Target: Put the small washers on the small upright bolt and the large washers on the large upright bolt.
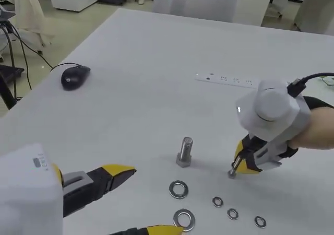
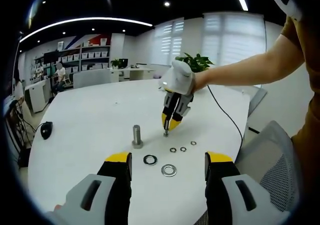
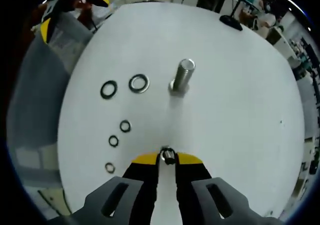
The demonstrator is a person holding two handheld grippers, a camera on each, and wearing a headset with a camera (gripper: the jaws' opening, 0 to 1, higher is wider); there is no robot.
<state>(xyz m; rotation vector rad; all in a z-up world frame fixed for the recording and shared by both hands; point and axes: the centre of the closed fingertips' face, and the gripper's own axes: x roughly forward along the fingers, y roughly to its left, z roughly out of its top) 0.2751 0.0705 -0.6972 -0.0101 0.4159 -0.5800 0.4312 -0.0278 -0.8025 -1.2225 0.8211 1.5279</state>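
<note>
Pinching the small bolt [image 3: 168, 156] in the right gripper [image 1: 237, 167], jaws shut tight on its shank, head end down toward the table [image 1: 156, 89]. Prob. held that way to stand it upright as a post, same as the large bolt [image 1: 185, 151], standing on its head nr mid-table, just to the left in head view. Can't tell whether touching the table or hovering just above.

Holding the left gripper [image 2: 169, 157] back at the near edge, jaws spread wide, gripping nothing. Looks like standing by while the rt side sorts the post, pointed roughly at the washers for a later pick.

Lying flat & loose on the table: 2 large washers [image 1: 178, 189] just in front of the large bolt, 3 small washers [image 1: 233, 213] in a short row beside them, nearer the right gripper. Not on either bolt yet, so sorting not begun, by my read.

Re jaws, rt side: gripping the small bolt right btw the tips, w/ a bit poking past them; large bolt straight ahead, well apart; small washers off to the left in right gripper view, near but not touching. Lft side: nearer of the large washers roughly centred btw the open tips but further out, untouched; large bolt beyond, slightly left.

Also spotted far off on the table: mouse [image 1: 74, 77], power strip [image 1: 224, 79]. No part in the job.
</note>
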